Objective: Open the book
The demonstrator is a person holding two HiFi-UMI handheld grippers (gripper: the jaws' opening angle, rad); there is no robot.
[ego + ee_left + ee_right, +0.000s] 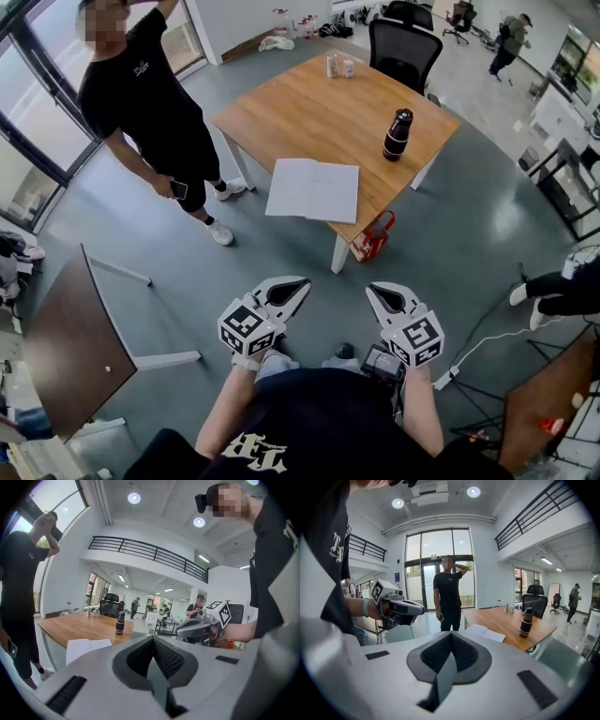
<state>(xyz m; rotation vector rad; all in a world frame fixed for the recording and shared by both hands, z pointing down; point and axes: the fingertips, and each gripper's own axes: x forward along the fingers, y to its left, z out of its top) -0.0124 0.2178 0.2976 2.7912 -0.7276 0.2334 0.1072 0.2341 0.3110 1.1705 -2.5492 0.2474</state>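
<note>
The left gripper (294, 287) is held at 7 o'clock, well short of the desk (309, 103), its jaws together on nothing. The book (312, 190) is seen at 12 o'clock, flat by the desk's near edge, with a bottle (397, 134) at its 2 o'clock. Its long axis is judged to run from 9 to 3 o'clock. A faint centre crease suggests it may already lie spread, but this cannot be settled. It is judged light, thin and floppy, and likely to slide. A free edge should be pinched while the rest is pressed down. The right gripper (381, 293), at 5 o'clock, is likewise closed and empty.
</note>
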